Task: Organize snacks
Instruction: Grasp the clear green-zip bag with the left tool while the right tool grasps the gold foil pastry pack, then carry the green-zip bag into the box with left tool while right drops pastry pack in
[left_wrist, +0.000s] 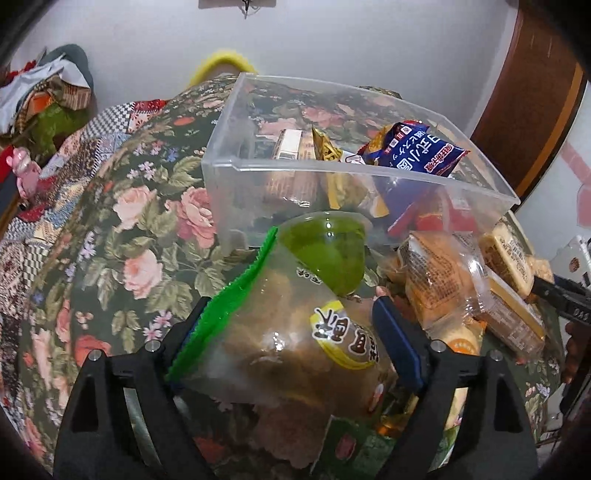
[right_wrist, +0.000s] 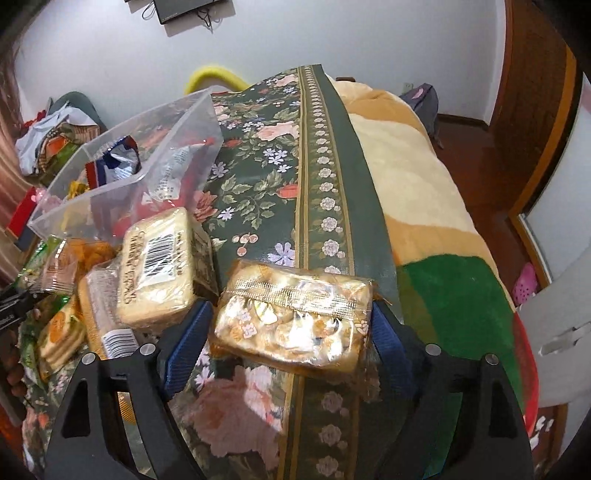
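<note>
My left gripper (left_wrist: 291, 328) is shut on a clear snack bag with a green serrated edge and a brown cake inside (left_wrist: 284, 332), held just in front of the clear plastic bin (left_wrist: 369, 173). The bin holds several snacks, among them a blue packet (left_wrist: 421, 151). My right gripper (right_wrist: 291, 325) is shut on a gold-wrapped pastry pack (right_wrist: 295, 321), held above the floral cloth. The bin also shows in the right wrist view (right_wrist: 122, 184) at the left.
Loose wrapped cakes (left_wrist: 443, 284) and biscuit packs (right_wrist: 155, 266) lie in a pile beside the bin on the floral cloth (right_wrist: 258, 184). A beige and green blanket (right_wrist: 413, 206) lies to the right. Clothes are heaped at the far left (left_wrist: 44, 96).
</note>
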